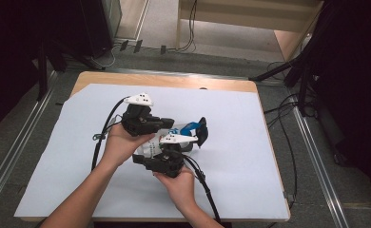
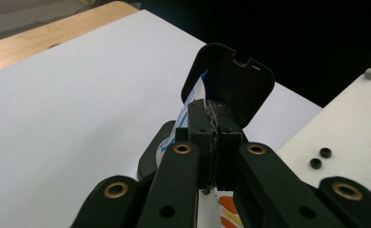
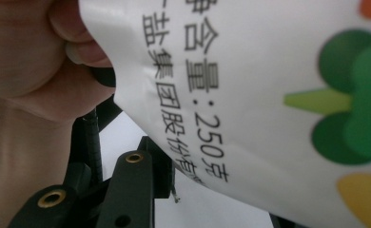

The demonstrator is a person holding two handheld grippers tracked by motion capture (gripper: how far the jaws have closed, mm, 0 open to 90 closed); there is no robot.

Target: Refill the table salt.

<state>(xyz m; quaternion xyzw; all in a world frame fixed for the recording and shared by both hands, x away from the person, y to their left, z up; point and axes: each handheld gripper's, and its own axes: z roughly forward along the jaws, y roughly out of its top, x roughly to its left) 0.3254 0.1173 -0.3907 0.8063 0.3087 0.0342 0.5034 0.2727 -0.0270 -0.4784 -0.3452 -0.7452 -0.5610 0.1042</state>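
Item: bag (image 1: 186, 135), white with blue print and coloured shapes, held just above the desk (image 1: 250, 156) at frame centre, long axis running from lower left to upper right. Left tongs (image 1: 161, 124), closed, pinched its upper edge (image 2: 193, 102). Right tongs (image 1: 200, 132), part-open, straddled the bag from below, one black jaw past its right end; whether the pads pressed could not be told. Both hands equally near.
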